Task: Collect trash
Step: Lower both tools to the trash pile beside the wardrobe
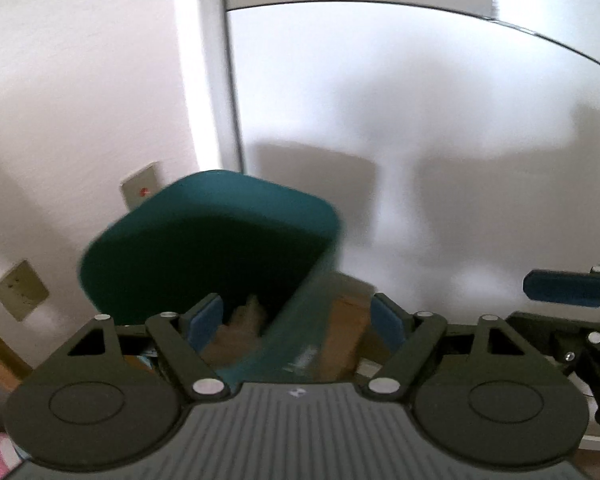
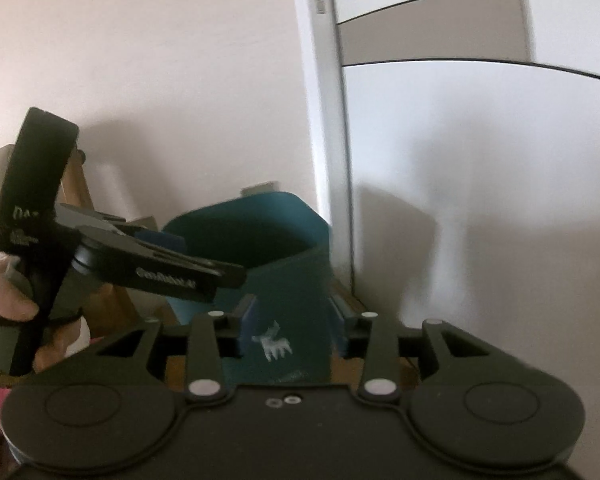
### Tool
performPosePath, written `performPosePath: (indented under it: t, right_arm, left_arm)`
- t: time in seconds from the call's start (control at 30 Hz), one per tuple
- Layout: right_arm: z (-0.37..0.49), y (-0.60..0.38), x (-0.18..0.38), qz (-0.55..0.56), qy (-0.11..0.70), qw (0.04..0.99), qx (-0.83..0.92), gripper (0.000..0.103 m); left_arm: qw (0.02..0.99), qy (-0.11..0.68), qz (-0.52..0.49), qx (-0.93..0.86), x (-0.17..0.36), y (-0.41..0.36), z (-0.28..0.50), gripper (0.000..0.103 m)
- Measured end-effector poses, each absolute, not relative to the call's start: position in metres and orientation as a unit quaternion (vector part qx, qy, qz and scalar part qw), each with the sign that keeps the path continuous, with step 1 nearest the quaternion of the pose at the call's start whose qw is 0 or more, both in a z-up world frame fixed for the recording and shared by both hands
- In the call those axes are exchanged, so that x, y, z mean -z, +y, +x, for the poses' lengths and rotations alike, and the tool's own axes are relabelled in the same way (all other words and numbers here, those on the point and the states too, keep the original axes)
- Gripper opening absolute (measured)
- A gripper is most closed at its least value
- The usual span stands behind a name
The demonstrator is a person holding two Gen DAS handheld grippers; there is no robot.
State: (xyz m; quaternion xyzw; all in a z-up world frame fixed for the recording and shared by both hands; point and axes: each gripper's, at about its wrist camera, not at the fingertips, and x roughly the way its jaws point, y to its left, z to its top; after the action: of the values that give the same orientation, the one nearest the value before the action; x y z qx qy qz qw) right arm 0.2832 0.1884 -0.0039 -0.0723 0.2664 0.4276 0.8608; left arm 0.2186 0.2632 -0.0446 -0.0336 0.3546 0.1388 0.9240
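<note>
A teal trash bin [image 1: 208, 240] stands against the white wall, with brownish crumpled trash [image 1: 240, 328] dim inside it. My left gripper [image 1: 296, 322] is open above the bin's near right corner, its blue pads [image 1: 206, 320] on either side of the rim without touching. In the right wrist view the bin [image 2: 260, 236] shows a white animal figure [image 2: 274, 344] on its outer wall. My right gripper [image 2: 293, 322] is open, and the bin's wall shows in the gap between its pads. A hand [image 2: 4, 292] holds the left gripper [image 2: 172, 248] over the bin's left rim.
Two wall plates [image 1: 20, 290] [image 1: 140, 190] sit low on the wall left of the bin. A white door frame [image 1: 208, 80] and a pale sliding panel [image 1: 420, 140] rise behind it. A brown box [image 1: 346, 328] lies right of the bin. A wooden stand [image 2: 116, 304] is at the left.
</note>
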Motion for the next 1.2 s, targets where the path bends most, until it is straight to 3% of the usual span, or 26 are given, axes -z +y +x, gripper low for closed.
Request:
performPosePath:
  t: [0.2, 0.37, 0.73, 0.83, 1.2]
  right_arm:
    - [0.279, 0.116, 0.037, -0.073, 0.275, 0.878, -0.386, 0.050]
    - [0.287, 0.053, 0.093, -0.080, 0.309, 0.885, -0.338, 0.053]
    - [0.345, -0.046, 0.279, -0.055, 0.455, 0.864, -0.207, 0.054]
    - [0.361, -0.057, 0.324, -0.047, 0.485, 0.854, -0.181, 0.054]
    - [0.385, -0.062, 0.477, -0.087, 0.571, 0.799, -0.166, 0.054]
  left_arm:
    - [0.931, 0.349, -0.021, -0.105, 0.069, 0.207, 0.218, 0.086]
    - [0.938, 0.343, 0.021, -0.054, 0.122, 0.155, 0.234, 0.102]
    - [0.896, 0.437, 0.055, 0.058, 0.303, 0.066, 0.307, 0.102]
    - [0.879, 0.470, 0.031, 0.071, 0.354, 0.059, 0.324, 0.102]
    - [0.830, 0.545, 0.088, 0.081, 0.517, 0.047, 0.373, 0.102]
